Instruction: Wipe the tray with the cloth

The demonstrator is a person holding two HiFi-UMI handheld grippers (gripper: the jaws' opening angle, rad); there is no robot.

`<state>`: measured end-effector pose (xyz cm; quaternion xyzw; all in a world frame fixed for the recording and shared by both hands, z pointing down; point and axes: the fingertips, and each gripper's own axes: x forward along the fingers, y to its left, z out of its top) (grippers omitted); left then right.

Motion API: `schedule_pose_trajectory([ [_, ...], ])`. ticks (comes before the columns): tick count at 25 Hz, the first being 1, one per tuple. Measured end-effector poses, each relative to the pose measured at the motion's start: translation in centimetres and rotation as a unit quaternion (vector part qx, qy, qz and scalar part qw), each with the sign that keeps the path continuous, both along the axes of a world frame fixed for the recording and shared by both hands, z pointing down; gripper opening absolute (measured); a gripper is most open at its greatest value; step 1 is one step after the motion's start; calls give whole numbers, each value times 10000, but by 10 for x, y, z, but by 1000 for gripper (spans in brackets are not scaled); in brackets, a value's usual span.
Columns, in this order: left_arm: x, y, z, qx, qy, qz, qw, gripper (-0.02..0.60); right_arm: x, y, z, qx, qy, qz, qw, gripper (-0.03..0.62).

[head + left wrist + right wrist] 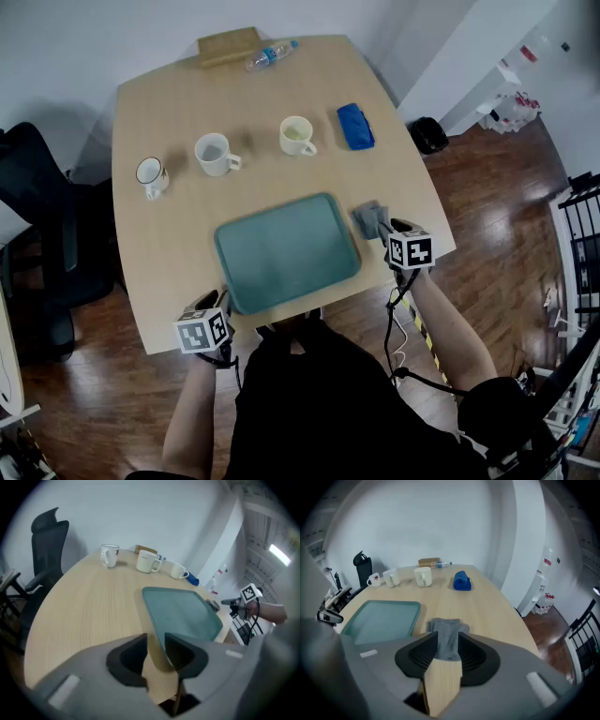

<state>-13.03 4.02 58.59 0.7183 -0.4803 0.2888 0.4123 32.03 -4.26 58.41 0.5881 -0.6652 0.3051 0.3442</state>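
Note:
A teal tray (286, 251) lies empty on the near part of the wooden table. A crumpled grey cloth (370, 218) lies flat on the table just off the tray's right edge. My right gripper (392, 232) is at the cloth's near end. In the right gripper view the cloth (445, 627) reaches in between the open jaws of that gripper (448, 641) and fills the gap. My left gripper (221, 302) is at the tray's near left corner. In the left gripper view the tray (183, 613) has its corner rim between that gripper's (156, 643) open jaws.
Three mugs (153, 175) (216, 154) (297, 135) stand in a row behind the tray. A blue folded cloth (355, 126) lies at the far right. A plastic bottle (270, 55) and a wooden block (228, 46) sit at the far edge. A black office chair (37, 216) stands left of the table.

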Motion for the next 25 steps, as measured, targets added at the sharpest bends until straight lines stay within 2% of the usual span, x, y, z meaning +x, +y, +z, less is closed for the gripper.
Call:
schedule_pose_trajectory([
  [5,18,-7,0,-54,19,-140,9999,118,8,-26,33,-574,121,-343,9977,173],
  [9,24,-11,0,-83,-59,-151,9998,118,10,-24,54,-869,96,-473,9950,165],
  [11,24,-11,2,-125,-52,-204,9997,118,10,-24,56,-802,-104,-466,9956,141],
  [13,24,-10,5,-177,-45,-246,9995,118,10,-24,57,-793,-217,-595,9948,62],
  [16,26,-9,10,-243,-53,-263,9993,118,5,-26,52,-735,-304,-936,9924,38],
  [19,29,-9,12,-295,-103,-152,9994,118,-25,-33,16,-113,-524,-1544,9866,38],
  [21,31,-12,15,-330,-178,-3,9993,118,-60,-29,-6,215,-465,-2384,9698,38],
  [22,33,-12,16,-369,-199,79,9991,118,-80,-24,-12,306,-264,-2961,9543,38],
  [23,34,-11,19,-433,-199,160,9987,118,-100,-17,-15,372,45,-3594,9324,38],
  [25,39,-6,24,-609,-138,292,9976,118,-133,-1,-17,439,804,-4793,8729,38],
])
